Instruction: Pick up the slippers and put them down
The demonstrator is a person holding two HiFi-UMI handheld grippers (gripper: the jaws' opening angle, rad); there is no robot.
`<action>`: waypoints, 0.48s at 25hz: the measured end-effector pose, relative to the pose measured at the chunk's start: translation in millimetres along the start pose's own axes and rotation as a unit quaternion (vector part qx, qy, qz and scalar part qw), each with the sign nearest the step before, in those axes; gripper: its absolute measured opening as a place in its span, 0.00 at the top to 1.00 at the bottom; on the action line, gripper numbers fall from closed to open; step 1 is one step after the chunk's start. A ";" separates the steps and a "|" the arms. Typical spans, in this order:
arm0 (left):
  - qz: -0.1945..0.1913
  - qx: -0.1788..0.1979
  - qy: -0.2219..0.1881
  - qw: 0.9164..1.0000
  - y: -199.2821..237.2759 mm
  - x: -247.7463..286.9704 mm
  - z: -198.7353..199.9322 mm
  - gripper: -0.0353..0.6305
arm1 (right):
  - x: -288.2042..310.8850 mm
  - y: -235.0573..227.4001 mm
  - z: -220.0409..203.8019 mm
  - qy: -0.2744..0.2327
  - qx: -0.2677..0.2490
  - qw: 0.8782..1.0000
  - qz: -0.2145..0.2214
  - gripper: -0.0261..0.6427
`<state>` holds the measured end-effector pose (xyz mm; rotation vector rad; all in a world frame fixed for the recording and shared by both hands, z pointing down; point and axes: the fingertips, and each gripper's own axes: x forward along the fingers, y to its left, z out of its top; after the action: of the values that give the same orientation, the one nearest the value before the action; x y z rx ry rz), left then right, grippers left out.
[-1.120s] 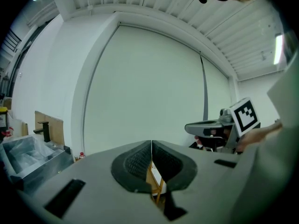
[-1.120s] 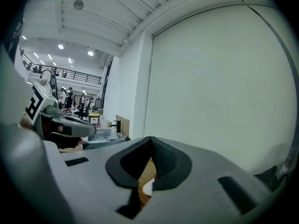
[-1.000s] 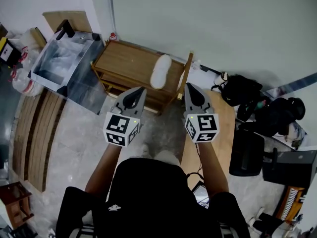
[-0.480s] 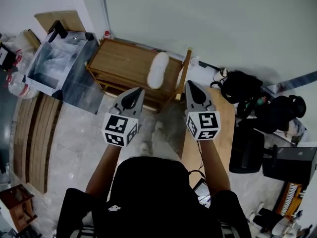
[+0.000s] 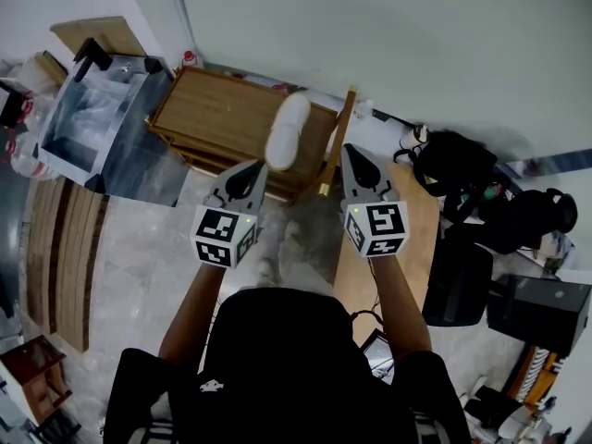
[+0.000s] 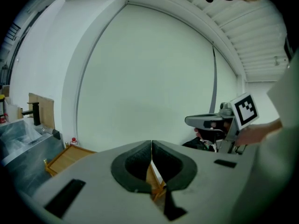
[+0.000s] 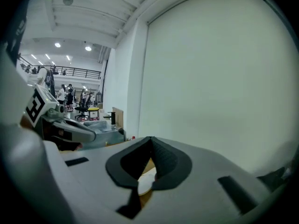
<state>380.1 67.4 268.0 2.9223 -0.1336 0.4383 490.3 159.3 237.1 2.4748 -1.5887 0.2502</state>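
One white slipper (image 5: 287, 129) lies on top of a low wooden rack (image 5: 217, 118) against the white wall. My left gripper (image 5: 256, 166) is shut and empty, its tip just short of the rack's front edge, below the slipper. The right gripper (image 5: 349, 150) is also shut and empty, beside the rack's right post. In the left gripper view the closed jaws (image 6: 152, 146) point over the rack (image 6: 65, 158), with the right gripper (image 6: 217, 121) off to the side. In the right gripper view the slipper (image 7: 145, 184) shows through the gap under the closed jaws (image 7: 150, 141).
A clear plastic box (image 5: 92, 118) stands left of the rack, with wooden planks (image 5: 55, 248) on the floor below it. A wooden board (image 5: 407, 239) lies at the right. Black bags (image 5: 453, 169) and a black box (image 5: 458, 285) sit further right.
Both grippers have moved forward and down toward the rack, side by side. The slipper and rack now lie closer to their tips. Both stay shut.
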 end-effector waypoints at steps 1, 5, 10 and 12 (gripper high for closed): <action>0.001 -0.003 0.005 1.000 0.8 8.4 -2.4 0.94 | 5.0 -5.3 -2.9 0.004 0.001 1.000 0.002 0.98; 0.005 -0.010 0.023 1.000 6.2 42.0 -14.1 0.94 | 26.4 -26.5 -12.0 0.015 0.007 1.000 0.008 0.98; 0.012 -0.010 0.048 0.999 12.7 75.7 -38.1 0.94 | 51.5 -50.2 -31.6 0.034 0.015 0.999 0.018 0.98; 0.012 -0.014 0.058 0.998 16.0 87.6 -46.6 0.94 | 62.4 -57.0 -41.6 0.044 0.020 0.999 0.022 0.98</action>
<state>448.5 55.4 340.6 2.8609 -0.1584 0.6037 566.2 138.1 288.6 2.4233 -1.6199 0.3946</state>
